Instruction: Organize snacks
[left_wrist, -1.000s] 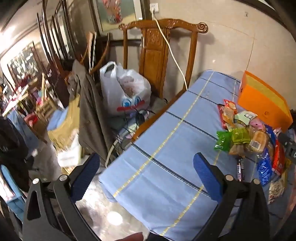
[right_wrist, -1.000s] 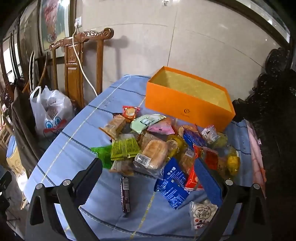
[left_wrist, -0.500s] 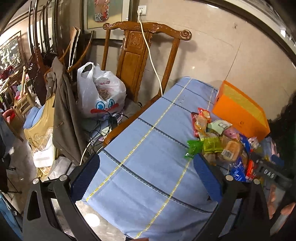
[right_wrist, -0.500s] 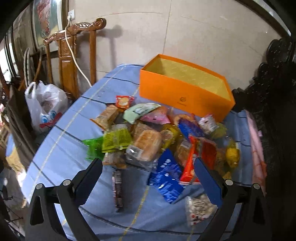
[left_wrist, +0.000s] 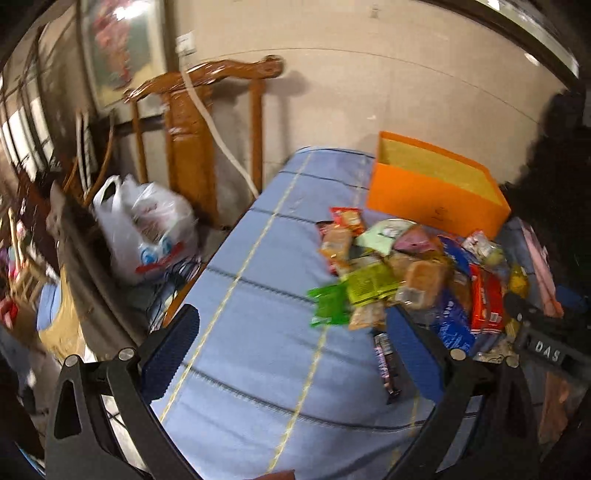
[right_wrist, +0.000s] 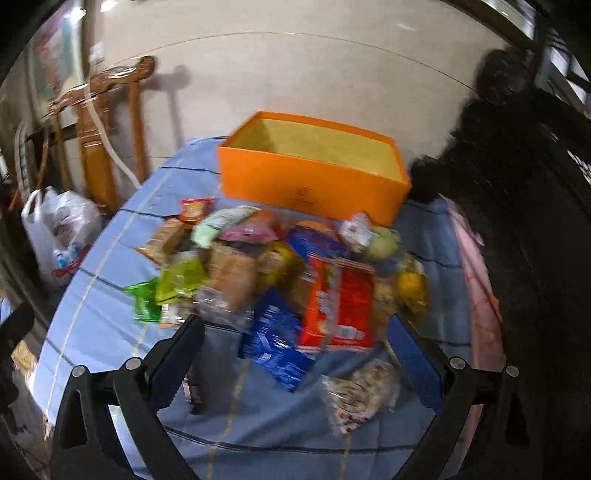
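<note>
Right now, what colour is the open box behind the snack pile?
Orange outside, yellow lining inside: the box, clearest in the right wrist view.

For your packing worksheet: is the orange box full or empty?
Empty as far as shown: the box is open, only bare yellow lining shows, and the snacks lie outside it.

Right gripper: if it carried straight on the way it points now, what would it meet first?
Probably the snack pile: the open right gripper frames the blue packet and the red packet, which lie nearest on its line. The orange box sits behind them. Blur leaves depth uncertain.
</note>
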